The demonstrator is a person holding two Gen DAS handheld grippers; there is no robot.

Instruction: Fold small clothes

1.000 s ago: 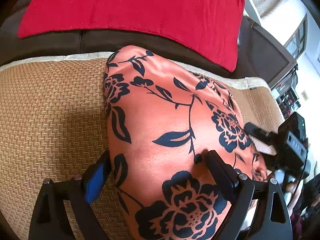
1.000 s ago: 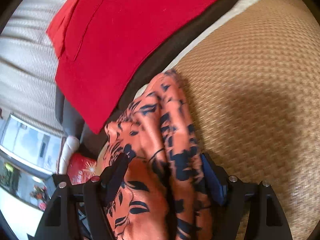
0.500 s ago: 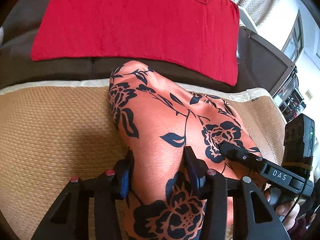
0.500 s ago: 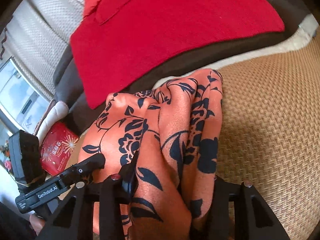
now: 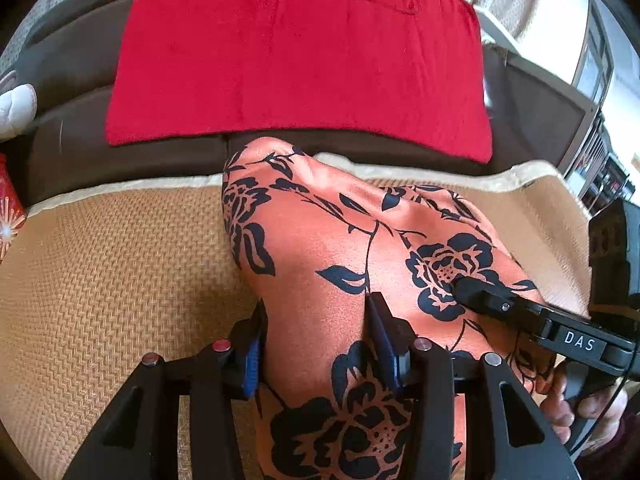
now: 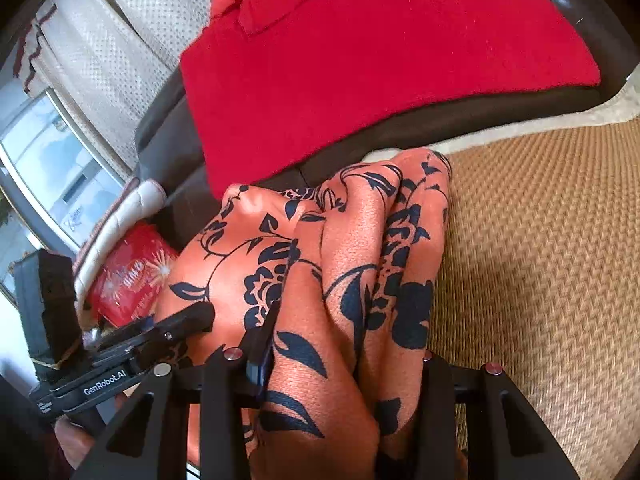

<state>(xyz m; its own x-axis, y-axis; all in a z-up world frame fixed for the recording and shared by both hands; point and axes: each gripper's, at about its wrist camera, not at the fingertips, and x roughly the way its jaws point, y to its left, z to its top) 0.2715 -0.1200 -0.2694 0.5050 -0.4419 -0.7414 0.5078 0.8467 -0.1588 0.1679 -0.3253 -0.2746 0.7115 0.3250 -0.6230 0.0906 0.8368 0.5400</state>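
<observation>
Orange floral garment bunched above the woven mat, pinched in both the left gripper and right gripper, jaws closed on folds; slippery satin liable to slide out, spoiling fold alignment.

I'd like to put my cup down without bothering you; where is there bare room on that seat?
Bare woven tan mat lies left of the orange floral garment, and more on its right. The middle is crowded: both tools grip the garment. The red towel covers the backrest.
</observation>
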